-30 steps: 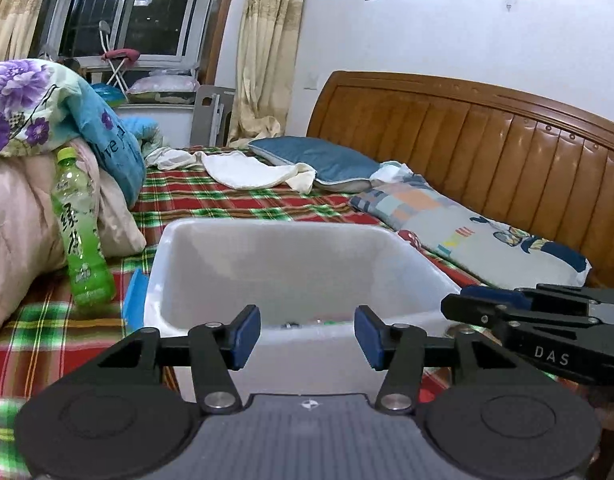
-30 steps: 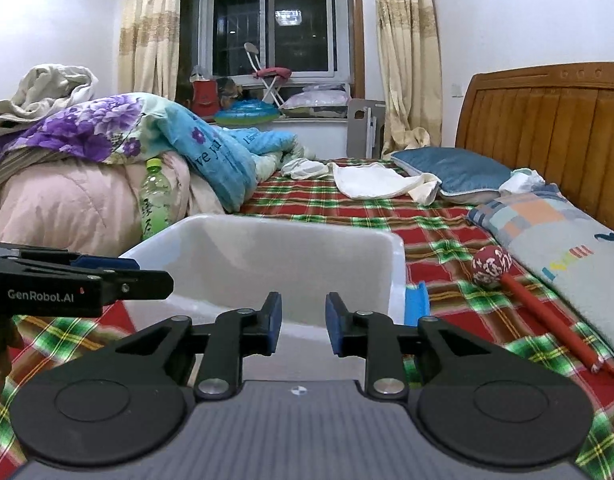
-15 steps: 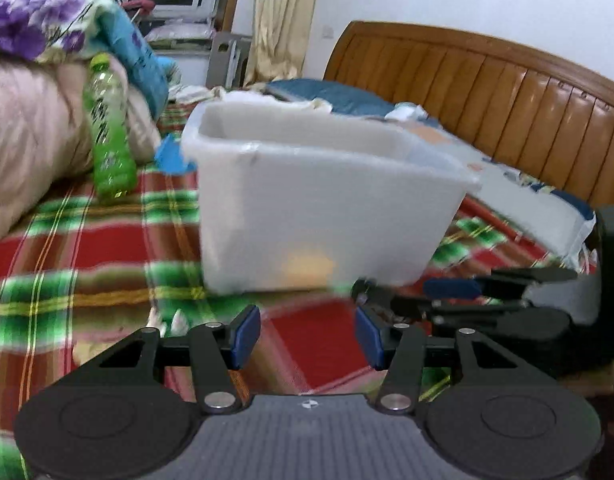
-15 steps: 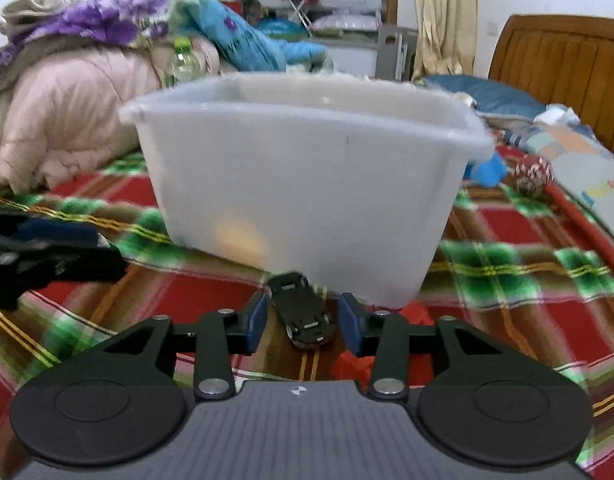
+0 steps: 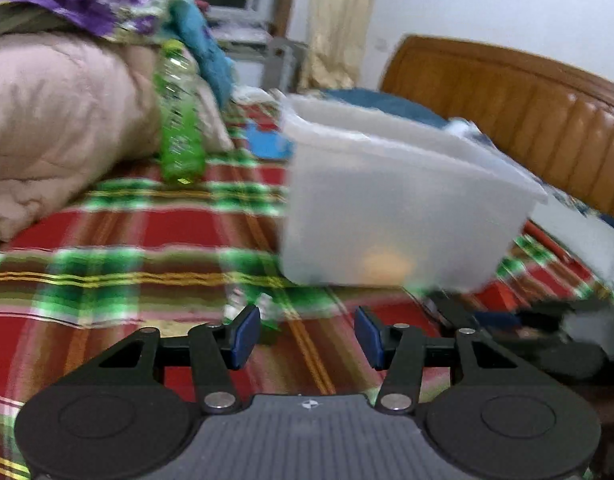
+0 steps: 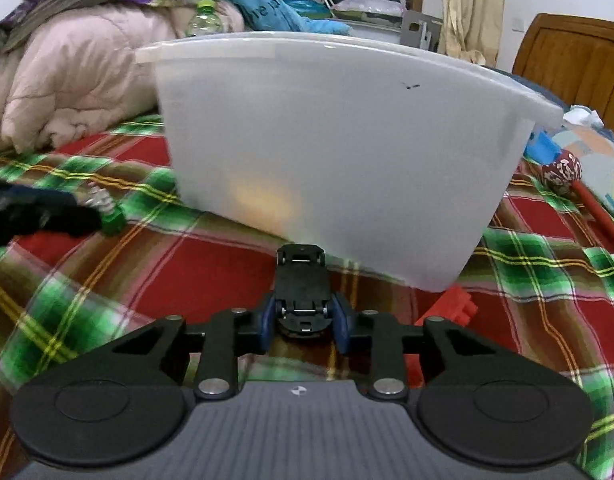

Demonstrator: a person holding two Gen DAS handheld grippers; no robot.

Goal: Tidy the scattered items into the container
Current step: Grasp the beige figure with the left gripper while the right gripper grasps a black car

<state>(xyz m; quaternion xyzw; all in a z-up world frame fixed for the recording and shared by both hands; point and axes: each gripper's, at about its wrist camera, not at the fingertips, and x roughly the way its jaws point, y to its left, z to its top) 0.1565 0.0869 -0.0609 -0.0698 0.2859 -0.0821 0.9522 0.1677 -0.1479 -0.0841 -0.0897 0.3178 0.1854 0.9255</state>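
On a bed spread with a red-and-green plaid blanket (image 6: 211, 280), both handheld grippers have dropped from rim height of the translucent white plastic tub (image 6: 339, 152) to blanket level within the past second. The right gripper (image 6: 303, 322), which a second ago faced the tub with nothing between its blue pads, now has a small black toy car (image 6: 303, 288) lying upside down, wheels up, between them; the jaws are closing, and the pads appear to press against the car's flanks. The car sits on the blanket just in front of the tub's near wall, not yet lifted.

The left gripper (image 5: 307, 338) hangs over bare plaid with its fingers apart and nothing between them; its view is smeared by motion. A small green-and-white object (image 6: 107, 210), too blurred to name, lies near its tip. A green drink bottle (image 5: 179, 120), a red building block (image 6: 451, 312) and a red-handled rattle (image 6: 563, 172) remain outside the tub, and something orange shows faintly through its wall.

The pickup looks begun; lifting the car over the rim would come next.
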